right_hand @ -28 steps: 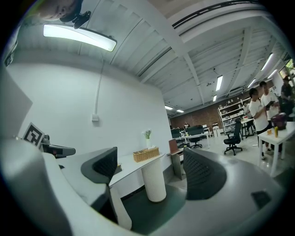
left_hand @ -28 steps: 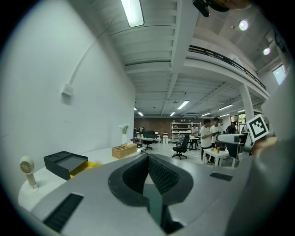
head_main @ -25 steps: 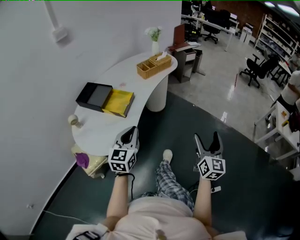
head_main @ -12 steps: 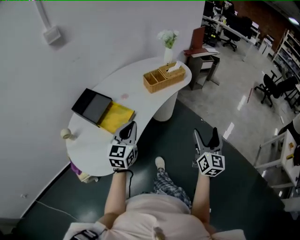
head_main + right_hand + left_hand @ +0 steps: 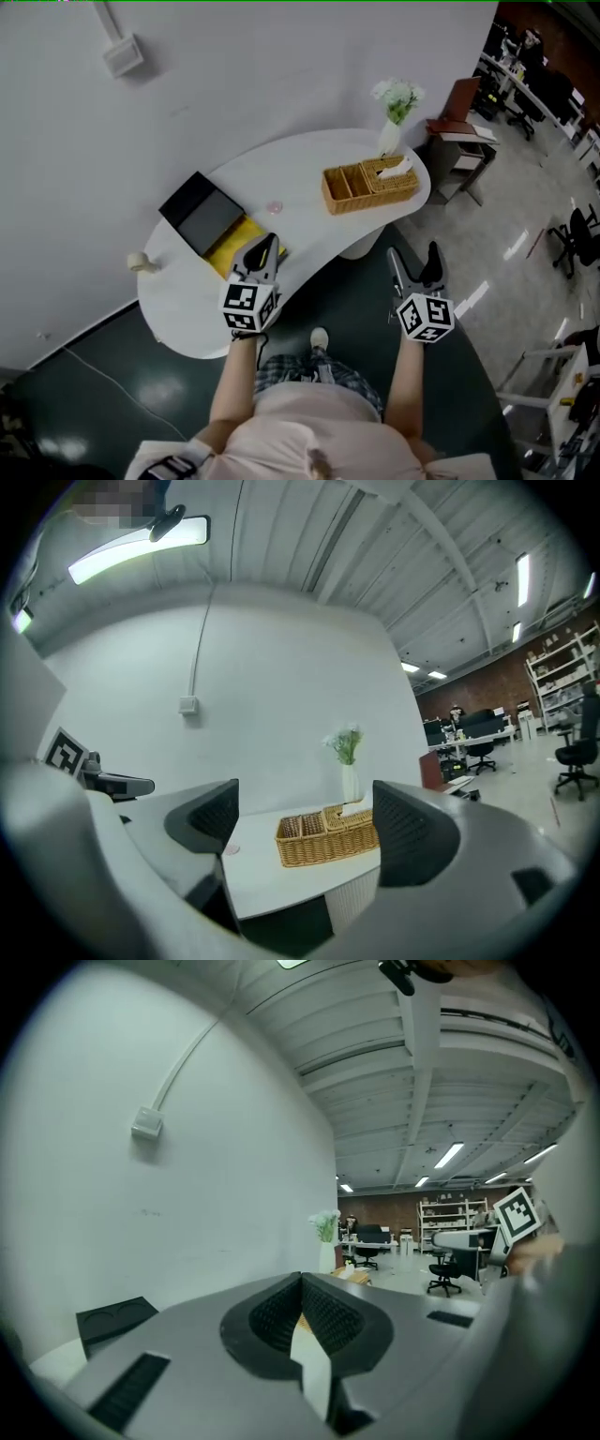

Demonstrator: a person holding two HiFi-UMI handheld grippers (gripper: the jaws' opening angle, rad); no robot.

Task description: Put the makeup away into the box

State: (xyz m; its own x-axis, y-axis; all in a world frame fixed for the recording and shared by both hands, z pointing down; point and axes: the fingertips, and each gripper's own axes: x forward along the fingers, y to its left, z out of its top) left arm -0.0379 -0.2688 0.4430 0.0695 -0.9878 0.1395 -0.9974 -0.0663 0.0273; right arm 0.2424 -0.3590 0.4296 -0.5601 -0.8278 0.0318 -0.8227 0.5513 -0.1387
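The black box [image 5: 204,221] sits on the white surface [image 5: 319,239] by the wall, with a flat yellow thing [image 5: 234,251] touching its side and a tiny pink thing [image 5: 275,206] near it. Farther along the surface are a woven basket [image 5: 368,187] and a vase with flowers [image 5: 392,131]. The left gripper [image 5: 264,247] hangs over the near edge by the yellow thing with its jaws closed on nothing, and the right gripper [image 5: 413,257] hangs over the dark floor with its jaws wide apart and empty.

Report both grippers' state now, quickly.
Left gripper: shut, nothing between the jaws.
Right gripper: open, jaws wide apart, holding nothing.
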